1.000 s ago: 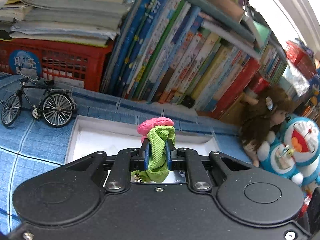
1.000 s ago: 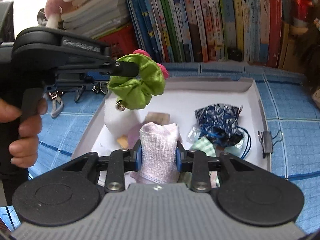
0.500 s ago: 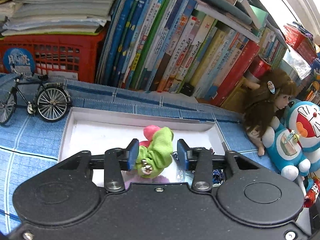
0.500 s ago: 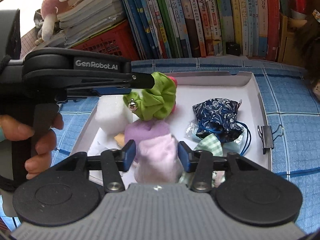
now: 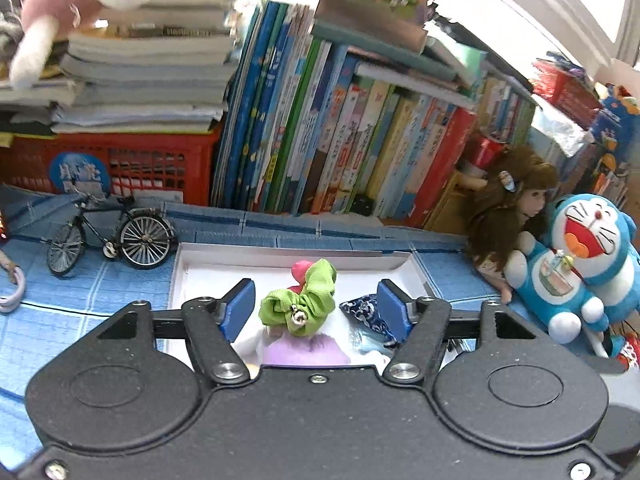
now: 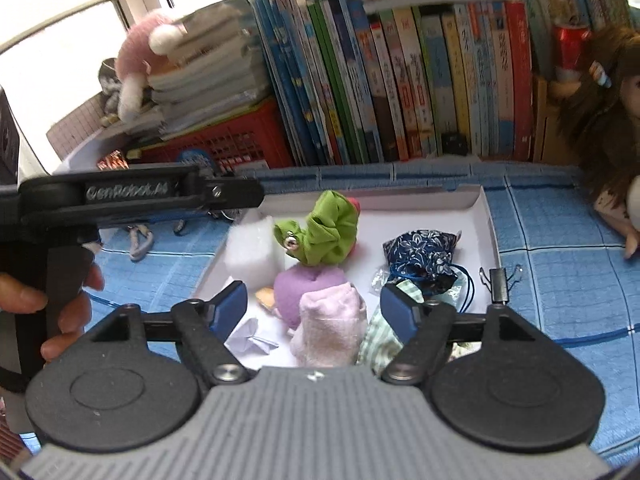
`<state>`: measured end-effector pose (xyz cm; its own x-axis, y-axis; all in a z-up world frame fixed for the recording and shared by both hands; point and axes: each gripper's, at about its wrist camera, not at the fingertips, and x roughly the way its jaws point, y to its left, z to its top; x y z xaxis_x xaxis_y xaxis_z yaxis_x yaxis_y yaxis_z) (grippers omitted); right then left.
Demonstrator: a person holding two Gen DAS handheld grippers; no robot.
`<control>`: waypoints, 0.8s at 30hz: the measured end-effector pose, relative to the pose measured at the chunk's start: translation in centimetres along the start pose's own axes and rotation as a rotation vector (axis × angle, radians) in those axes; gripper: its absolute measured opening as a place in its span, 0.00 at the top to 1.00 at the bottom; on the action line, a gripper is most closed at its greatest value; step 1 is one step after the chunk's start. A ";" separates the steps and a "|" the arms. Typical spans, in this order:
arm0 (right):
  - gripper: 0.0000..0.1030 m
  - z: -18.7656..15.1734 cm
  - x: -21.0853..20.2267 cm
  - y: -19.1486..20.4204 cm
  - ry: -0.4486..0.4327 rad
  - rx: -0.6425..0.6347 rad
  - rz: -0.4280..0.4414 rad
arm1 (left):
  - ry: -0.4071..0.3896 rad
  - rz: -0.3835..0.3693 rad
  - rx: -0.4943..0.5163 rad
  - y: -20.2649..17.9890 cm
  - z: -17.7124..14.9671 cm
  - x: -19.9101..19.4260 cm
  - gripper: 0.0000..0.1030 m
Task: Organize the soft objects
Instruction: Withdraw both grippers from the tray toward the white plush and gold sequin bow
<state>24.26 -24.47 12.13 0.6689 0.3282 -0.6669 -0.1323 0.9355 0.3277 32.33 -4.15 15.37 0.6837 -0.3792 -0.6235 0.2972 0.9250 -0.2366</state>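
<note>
A white box holds several soft things. The green scrunchie with a small bell lies on top of a purple plush piece, with a pink piece behind it. My left gripper is above and behind the scrunchie; its jaws are opening and the pads touch nothing. A rolled pink cloth stands in the box between the blue pads of my right gripper. Those jaws are opening too, with a gap on each side of the roll. In the right wrist view the left gripper reaches in from the left.
Also in the box are a white foam block, a blue floral pouch and a green checked cloth. A binder clip lies by its right rim. A model bicycle, books, a red crate, a doll and a blue plush surround it.
Both grippers went from shut to open. The left let go of the green scrunchie, which dropped onto the pile. The right released the pink cloth roll. Both pulled back and up.
</note>
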 end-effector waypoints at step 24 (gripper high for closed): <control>0.12 -4.8 -8.1 2.3 -0.095 -0.231 -0.073 | -0.105 -0.034 0.055 1.4 -9.1 -12.7 0.24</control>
<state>15.05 -24.33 15.12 0.7470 0.2554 -0.6138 -0.2372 0.9649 0.1127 17.97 2.21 16.19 0.7377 -0.4130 -0.5342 0.3554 0.9102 -0.2129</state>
